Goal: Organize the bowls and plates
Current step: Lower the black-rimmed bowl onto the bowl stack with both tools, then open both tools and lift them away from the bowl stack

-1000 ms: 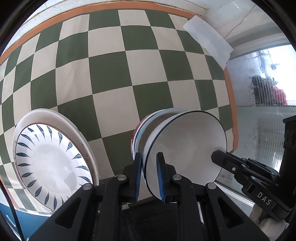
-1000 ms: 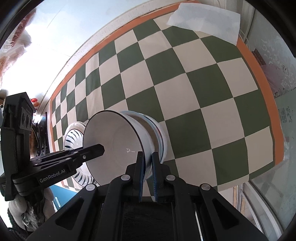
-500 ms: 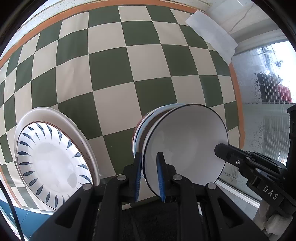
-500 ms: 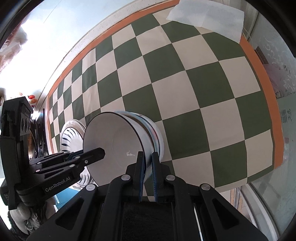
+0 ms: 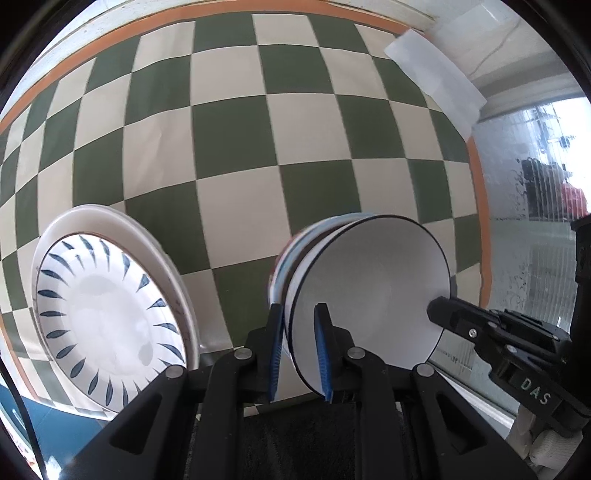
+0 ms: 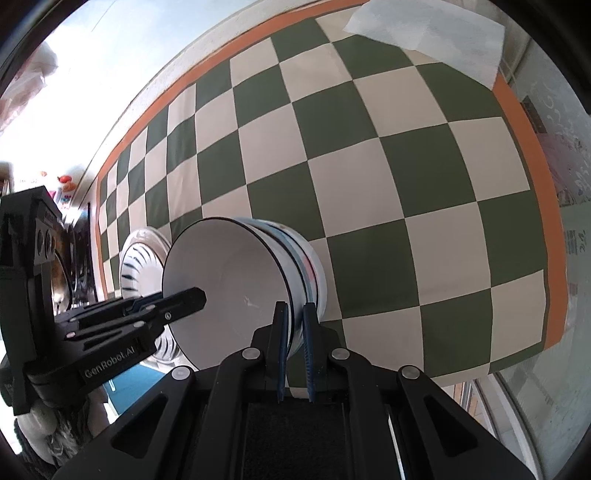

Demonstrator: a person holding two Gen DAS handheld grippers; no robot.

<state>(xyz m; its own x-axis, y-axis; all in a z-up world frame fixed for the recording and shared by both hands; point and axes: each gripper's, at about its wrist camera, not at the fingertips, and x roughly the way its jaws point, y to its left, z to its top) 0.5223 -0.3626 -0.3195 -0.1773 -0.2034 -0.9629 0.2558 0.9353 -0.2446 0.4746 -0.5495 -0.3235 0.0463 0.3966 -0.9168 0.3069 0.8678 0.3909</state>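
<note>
A stack of nested bowls, the top one white with a dark rim (image 5: pixel 373 280), is held between both grippers above the checkered cloth. My left gripper (image 5: pixel 298 328) is shut on the near rim of the bowl stack. My right gripper (image 6: pixel 294 325) is shut on the opposite rim (image 6: pixel 291 280). Each gripper shows in the other's view, the right one in the left wrist view (image 5: pixel 439 314) and the left one in the right wrist view (image 6: pixel 195 295). A stack of plates, the top one white with blue leaf marks (image 5: pixel 107 321), lies to the left; it also shows in the right wrist view (image 6: pixel 136 262).
The green and cream checkered tablecloth (image 5: pixel 240 147) has an orange border. A white paper sheet (image 5: pixel 436 77) lies at the far right corner, also in the right wrist view (image 6: pixel 424 33). A glass pane (image 5: pixel 532 206) stands past the right table edge.
Both grippers have kept their hold on the bowl stack and carried it slightly to the right and higher over the cloth. The plates have not moved.
</note>
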